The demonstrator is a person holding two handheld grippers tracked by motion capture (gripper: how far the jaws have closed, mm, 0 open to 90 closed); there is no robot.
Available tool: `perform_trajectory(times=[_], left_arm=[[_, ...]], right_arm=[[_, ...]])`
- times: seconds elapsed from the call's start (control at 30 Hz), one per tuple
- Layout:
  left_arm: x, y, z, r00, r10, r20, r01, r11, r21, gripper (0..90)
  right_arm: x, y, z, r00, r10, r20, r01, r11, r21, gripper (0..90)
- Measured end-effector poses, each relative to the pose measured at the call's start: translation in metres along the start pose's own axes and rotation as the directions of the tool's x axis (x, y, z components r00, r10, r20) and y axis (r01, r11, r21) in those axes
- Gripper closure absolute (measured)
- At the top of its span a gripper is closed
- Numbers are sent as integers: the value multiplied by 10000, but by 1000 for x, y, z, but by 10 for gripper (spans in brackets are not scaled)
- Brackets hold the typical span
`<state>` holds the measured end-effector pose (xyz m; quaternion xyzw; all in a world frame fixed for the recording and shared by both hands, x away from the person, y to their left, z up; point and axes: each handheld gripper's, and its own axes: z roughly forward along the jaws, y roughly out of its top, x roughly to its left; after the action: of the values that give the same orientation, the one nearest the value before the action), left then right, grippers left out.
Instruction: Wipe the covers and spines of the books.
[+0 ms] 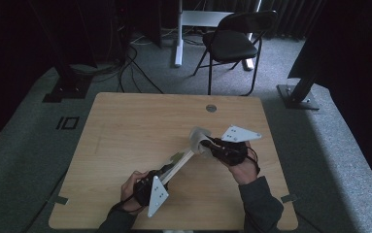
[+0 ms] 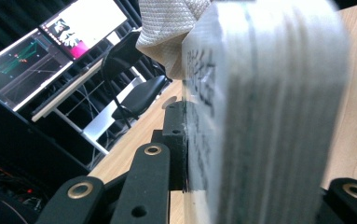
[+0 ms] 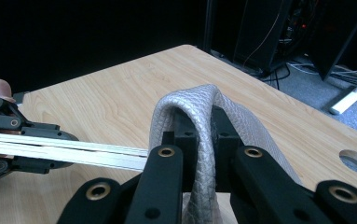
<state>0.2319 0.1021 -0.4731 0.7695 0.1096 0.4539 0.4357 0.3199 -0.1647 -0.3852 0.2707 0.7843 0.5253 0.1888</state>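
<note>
A long flat white slab [image 1: 181,162] with black print on its side [image 2: 269,116] is held between the two grippers over the wooden table [image 1: 125,126]. My left gripper [image 1: 164,172] [image 2: 255,154] is shut on the slab's near end. A pale, scaly-textured cloth [image 1: 199,138] [image 3: 199,121] covers the slab's far end and shows at the top of the left gripper view [image 2: 167,28]. My right gripper [image 1: 211,145] [image 3: 203,128] is shut on a fold of this cloth. In the right gripper view the slab's thin edge [image 3: 73,151] runs left to the left gripper [image 3: 8,140].
A round cable hole [image 1: 211,108] sits near the table's far edge. A black folding chair [image 1: 237,41] and a white desk leg [image 1: 177,34] stand beyond the table. Black stand bases flank it on the grey carpet. Monitors [image 2: 73,28] glow in the background.
</note>
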Motion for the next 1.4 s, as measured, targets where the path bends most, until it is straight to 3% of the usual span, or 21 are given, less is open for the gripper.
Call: perform_trajectory(times=[0.93, 1.4], left_arm=[[-9, 2, 1, 9953, 897, -362, -890, 9958, 209, 780], [-16, 3, 2, 9842, 1650, -637, -1628, 9859, 375, 779]], right_arm=[[-1, 6, 2, 9997, -237, -12, 238, 9991, 338, 849], [2, 7, 8, 9992, -346, -197, 358, 9972, 658, 847]])
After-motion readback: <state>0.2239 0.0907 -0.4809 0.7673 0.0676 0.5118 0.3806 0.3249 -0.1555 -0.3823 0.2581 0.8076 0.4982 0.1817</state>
